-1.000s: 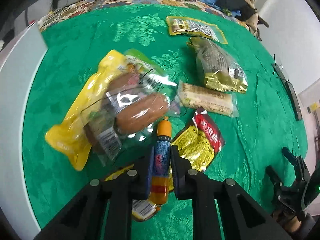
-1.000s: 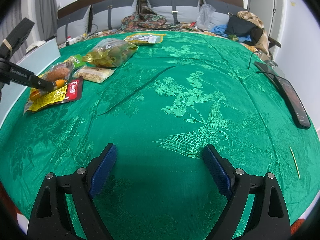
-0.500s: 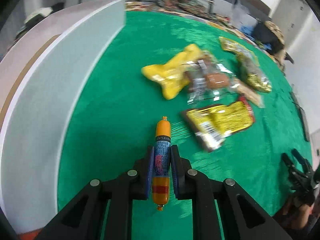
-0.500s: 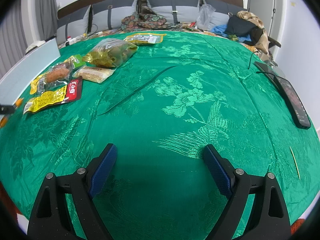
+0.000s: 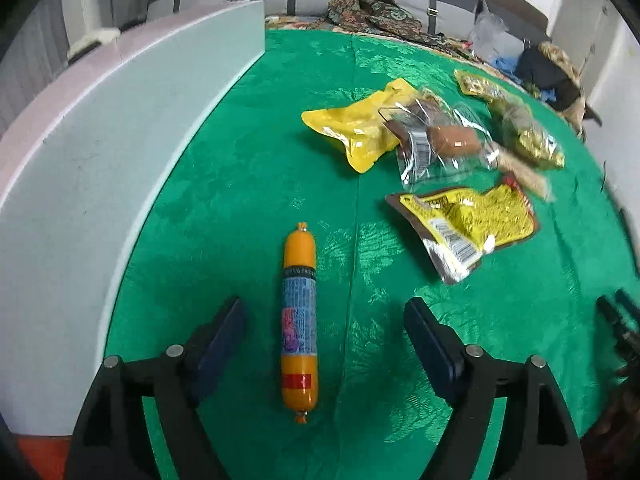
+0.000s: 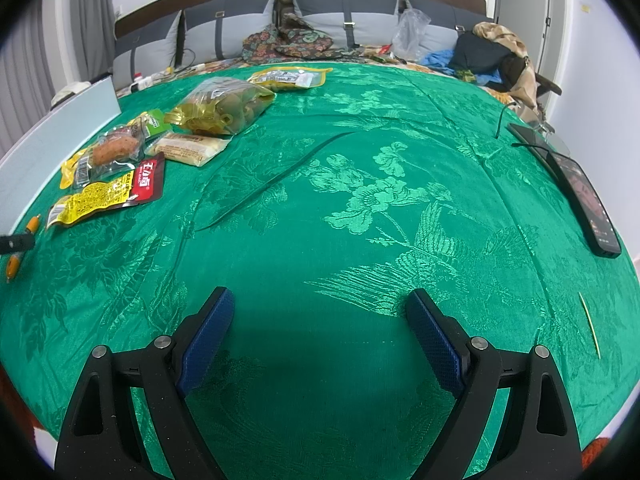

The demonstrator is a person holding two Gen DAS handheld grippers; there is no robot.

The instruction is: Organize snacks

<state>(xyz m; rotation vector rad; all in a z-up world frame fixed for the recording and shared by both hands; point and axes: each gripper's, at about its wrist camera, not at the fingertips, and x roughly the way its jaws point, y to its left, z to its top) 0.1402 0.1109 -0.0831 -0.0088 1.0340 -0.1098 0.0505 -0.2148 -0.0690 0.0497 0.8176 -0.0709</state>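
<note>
An orange sausage stick with a blue label (image 5: 300,320) lies on the green cloth between the open fingers of my left gripper (image 5: 324,316), touching neither; it also shows at the far left of the right wrist view (image 6: 32,224). To its right lie a yellow-and-red packet (image 5: 472,224), a clear pack with a brown sausage (image 5: 444,140) and a yellow pouch (image 5: 360,128). My right gripper (image 6: 320,320) is open and empty over bare cloth, far from the snacks (image 6: 120,160).
A white board (image 5: 100,152) stands along the left edge of the table. Further packets (image 6: 224,108) lie at the back. A dark phone with a cable (image 6: 580,188) lies at the right edge. A toothpick (image 6: 588,324) lies near the right front.
My left gripper carried the sausage stick away from the snack pile toward the white board, set it on the cloth and opened. The right gripper has not moved.
</note>
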